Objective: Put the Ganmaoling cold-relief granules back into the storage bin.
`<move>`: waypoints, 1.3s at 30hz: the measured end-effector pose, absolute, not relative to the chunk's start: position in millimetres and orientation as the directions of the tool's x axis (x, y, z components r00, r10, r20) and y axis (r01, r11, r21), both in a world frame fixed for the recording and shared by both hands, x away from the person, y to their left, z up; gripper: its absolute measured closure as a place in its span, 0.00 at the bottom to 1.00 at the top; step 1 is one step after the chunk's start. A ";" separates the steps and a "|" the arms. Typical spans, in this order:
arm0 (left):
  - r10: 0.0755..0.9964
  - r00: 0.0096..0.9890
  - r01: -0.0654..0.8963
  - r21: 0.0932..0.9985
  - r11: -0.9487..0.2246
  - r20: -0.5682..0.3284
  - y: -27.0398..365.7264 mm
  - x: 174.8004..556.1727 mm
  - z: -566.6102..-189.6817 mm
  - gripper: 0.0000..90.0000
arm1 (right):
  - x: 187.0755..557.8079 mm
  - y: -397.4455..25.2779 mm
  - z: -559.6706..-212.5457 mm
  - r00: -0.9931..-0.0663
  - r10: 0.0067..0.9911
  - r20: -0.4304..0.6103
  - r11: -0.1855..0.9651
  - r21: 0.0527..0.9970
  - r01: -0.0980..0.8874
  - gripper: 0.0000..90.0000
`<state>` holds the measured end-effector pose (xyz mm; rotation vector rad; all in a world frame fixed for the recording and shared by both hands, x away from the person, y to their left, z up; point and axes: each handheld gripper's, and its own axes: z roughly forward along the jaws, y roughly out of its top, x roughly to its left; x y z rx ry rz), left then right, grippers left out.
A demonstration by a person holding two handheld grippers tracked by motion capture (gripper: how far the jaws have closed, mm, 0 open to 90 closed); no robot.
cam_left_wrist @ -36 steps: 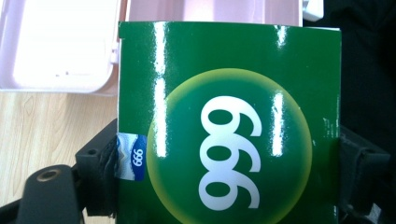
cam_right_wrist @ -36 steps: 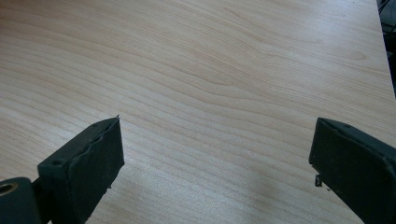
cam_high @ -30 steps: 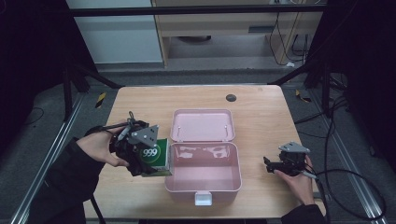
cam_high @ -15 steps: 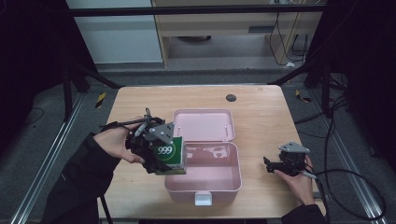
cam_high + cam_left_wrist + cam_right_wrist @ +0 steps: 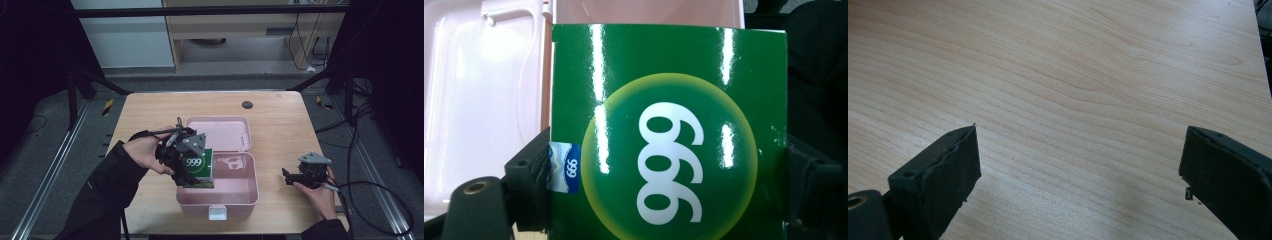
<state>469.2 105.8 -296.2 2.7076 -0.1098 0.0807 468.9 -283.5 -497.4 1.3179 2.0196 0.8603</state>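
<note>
My left gripper (image 5: 192,175) is shut on a green box (image 5: 198,170) printed with "999", and holds it over the left edge of the open pink case (image 5: 235,187). In the left gripper view the green box (image 5: 669,135) is pinched between the two black jaws, with the pale pink case (image 5: 479,100) behind it. The case's lid (image 5: 225,132) lies flat toward the far side. At the right of the table my right gripper (image 5: 292,177) rests low and open, its jaws pointing toward the case. The right gripper (image 5: 1078,165) has only bare wood between its fingers.
The wooden table (image 5: 280,120) carries a small dark round disc (image 5: 247,104) near its far edge. A white latch (image 5: 218,213) sticks out at the case's front. Metal frame rails run along both sides of the table, and cables trail on the floor at right.
My left gripper has carried the green box to the right, from beside the case's left wall to over its left edge. The right gripper has stayed put.
</note>
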 end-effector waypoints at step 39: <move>-0.034 0.999 -0.035 0.342 -0.939 0.011 101.9 483.5 -367.7 0.16 | 469.6 -280.3 -501.1 -0.366 0.922 -0.131 0.332 0.755 0.566 0.04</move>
